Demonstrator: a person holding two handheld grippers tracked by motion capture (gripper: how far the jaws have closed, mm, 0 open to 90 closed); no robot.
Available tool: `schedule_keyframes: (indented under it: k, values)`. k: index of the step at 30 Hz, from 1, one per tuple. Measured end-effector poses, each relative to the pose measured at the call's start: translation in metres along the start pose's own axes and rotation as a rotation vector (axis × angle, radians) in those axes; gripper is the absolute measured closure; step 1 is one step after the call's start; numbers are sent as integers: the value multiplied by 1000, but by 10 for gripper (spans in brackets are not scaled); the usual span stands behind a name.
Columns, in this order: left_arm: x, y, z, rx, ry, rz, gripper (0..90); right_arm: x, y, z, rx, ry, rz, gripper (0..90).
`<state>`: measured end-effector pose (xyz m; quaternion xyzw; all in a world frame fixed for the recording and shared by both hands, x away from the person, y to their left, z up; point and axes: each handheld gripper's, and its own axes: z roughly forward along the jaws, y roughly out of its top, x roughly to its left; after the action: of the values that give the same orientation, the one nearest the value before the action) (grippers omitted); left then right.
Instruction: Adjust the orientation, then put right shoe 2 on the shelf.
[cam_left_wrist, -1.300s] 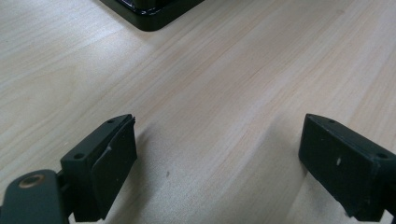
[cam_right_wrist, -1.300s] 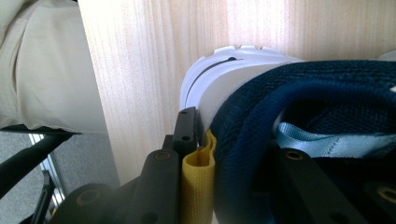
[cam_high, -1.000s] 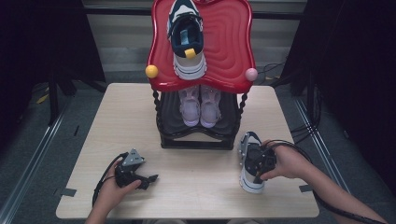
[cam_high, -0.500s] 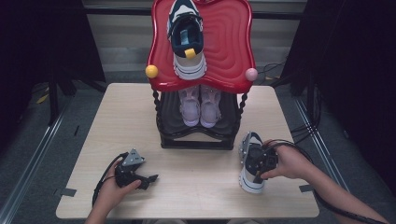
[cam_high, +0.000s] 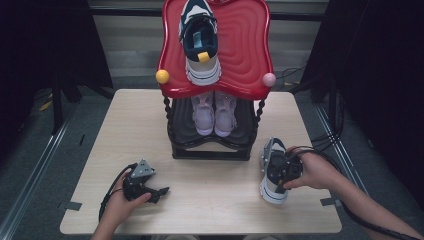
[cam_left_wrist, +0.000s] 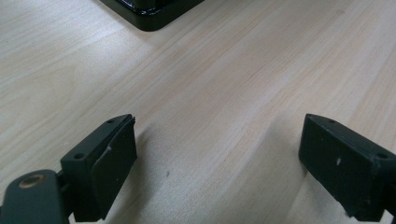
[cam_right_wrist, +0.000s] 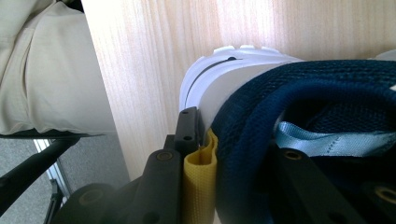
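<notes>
A navy sneaker with a white sole (cam_high: 273, 191) lies on the wooden table (cam_high: 215, 205) at the right, beside the rack. My right gripper (cam_high: 283, 170) is shut on its heel collar. In the right gripper view one jaw presses outside the heel next to a yellow pull tab (cam_right_wrist: 200, 186), and the other sits inside the navy sneaker (cam_right_wrist: 299, 88); my right gripper (cam_right_wrist: 236, 140) holds the collar between them. My left gripper (cam_high: 158, 192) rests on the table at the left. It stands open (cam_left_wrist: 217, 144) over bare wood.
A red-topped shoe rack (cam_high: 245, 45) stands at the table's far middle. A matching navy sneaker (cam_high: 200, 40) sits on its top. A pink pair (cam_high: 214, 112) is on the black lower shelf. Cables trail off the table's right side.
Almost nothing differs. The right hand with the sneaker has shifted only a touch, and the left hand has stayed where it was.
</notes>
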<state>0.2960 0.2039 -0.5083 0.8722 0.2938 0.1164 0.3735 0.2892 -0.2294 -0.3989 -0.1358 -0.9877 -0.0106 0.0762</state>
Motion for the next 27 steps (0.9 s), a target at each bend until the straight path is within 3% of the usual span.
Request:
schedule_keyframes:
  k: [7, 27]
  values:
    - [0, 0, 0, -4, -3, -3, 108, 2, -1, -8, -9, 1, -13, 716]
    - [0, 0, 0, 2, -1, 2, 108, 2, -6, -61, 2, -24, -25, 716]
